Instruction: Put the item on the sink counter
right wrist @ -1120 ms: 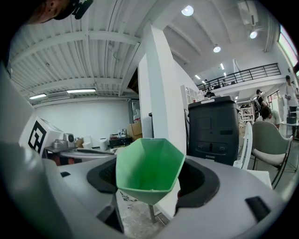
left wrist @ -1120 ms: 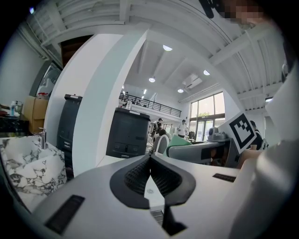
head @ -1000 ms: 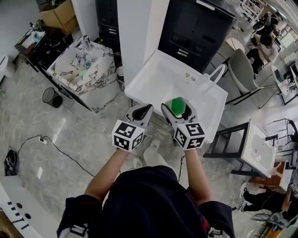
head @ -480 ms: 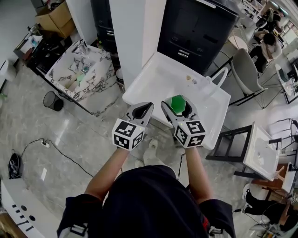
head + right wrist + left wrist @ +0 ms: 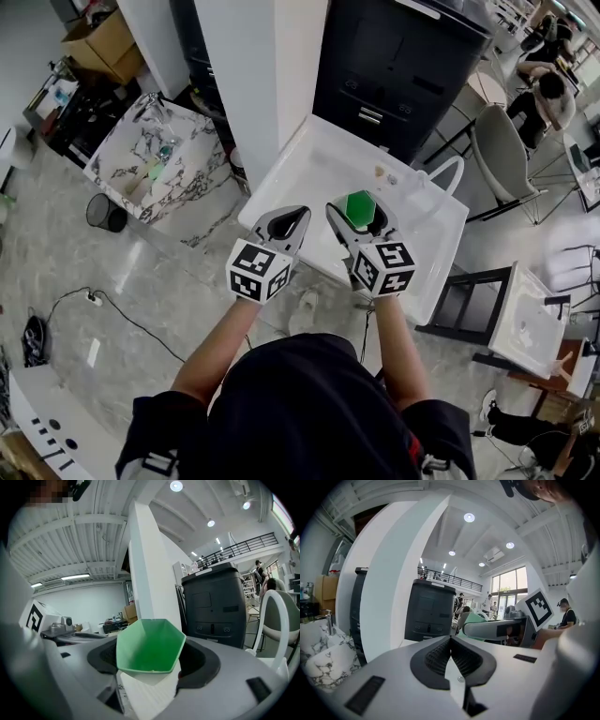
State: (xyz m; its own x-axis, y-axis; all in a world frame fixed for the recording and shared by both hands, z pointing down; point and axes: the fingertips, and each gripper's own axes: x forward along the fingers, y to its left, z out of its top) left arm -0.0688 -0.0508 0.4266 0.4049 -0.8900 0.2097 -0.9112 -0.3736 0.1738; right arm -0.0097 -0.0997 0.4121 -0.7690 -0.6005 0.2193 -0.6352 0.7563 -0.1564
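The green hexagonal cup (image 5: 358,205) sits between the jaws of the right gripper (image 5: 361,223), which are closed against its sides; in the right gripper view the cup (image 5: 150,646) shows a green inside and a white ribbed lower body, with a padded jaw pressed to each flank. Its mouth opens upward and leans a little back toward the gripper, so its long axis stands near upright with the white base lowest. In the head view it hangs over the near half of the white sink counter (image 5: 309,164), close to that counter's front edge. The left gripper (image 5: 290,221) is just beside it on the left, jaws pressed together with nothing between them (image 5: 451,641), over the counter's near edge. Farther along the counter lie a few small pale objects (image 5: 384,173), and a white arched tap (image 5: 262,625) rises at its right end. Behind the counter stand a black cabinet (image 5: 403,66) and a white pillar (image 5: 258,75). Well to the left are a marble-patterned sink unit (image 5: 155,155) and a dark waste bin (image 5: 103,213) on the grey floor
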